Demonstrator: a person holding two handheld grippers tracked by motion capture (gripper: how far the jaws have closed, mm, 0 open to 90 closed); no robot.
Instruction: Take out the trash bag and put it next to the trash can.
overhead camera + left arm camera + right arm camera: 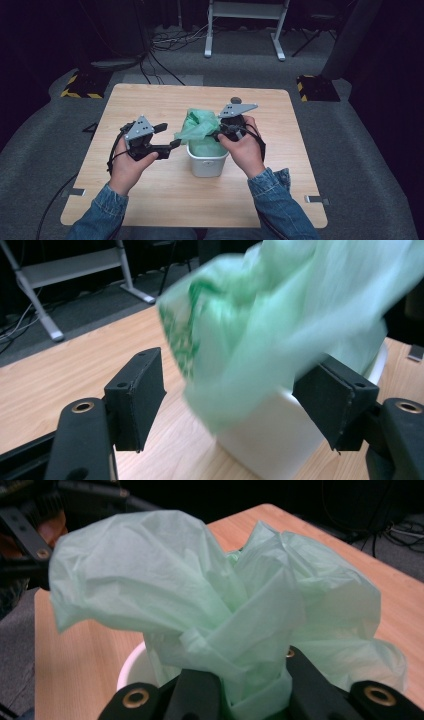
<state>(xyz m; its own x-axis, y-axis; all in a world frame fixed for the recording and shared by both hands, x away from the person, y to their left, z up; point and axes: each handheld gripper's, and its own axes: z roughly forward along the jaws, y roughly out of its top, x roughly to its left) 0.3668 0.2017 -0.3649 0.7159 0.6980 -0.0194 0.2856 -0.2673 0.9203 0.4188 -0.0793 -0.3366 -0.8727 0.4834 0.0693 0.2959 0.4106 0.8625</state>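
Note:
A small white bin (207, 162) stands in the middle of the wooden table (165, 200), lined with a thin green plastic bag (200, 125) whose loose top billows above the rim. My right gripper (218, 134) is shut on a bunched fold of the bag (200, 590) at the bin's right rim; in the right gripper view that gripper (252, 690) pinches the fold just over the bin (135, 667). My left gripper (169, 136) is open just left of the bag. In the left gripper view its gripper (237, 390) stands wide apart, with the blurred bag (280, 315) and bin (270, 440) just beyond it.
A small dark round object (236, 100) lies near the table's far edge. Beyond the table stand a white desk frame (245, 25), floor cables (165, 42) and two yellow-and-black striped bases (80, 87) (315, 87). Bare tabletop lies to either side of the bin.

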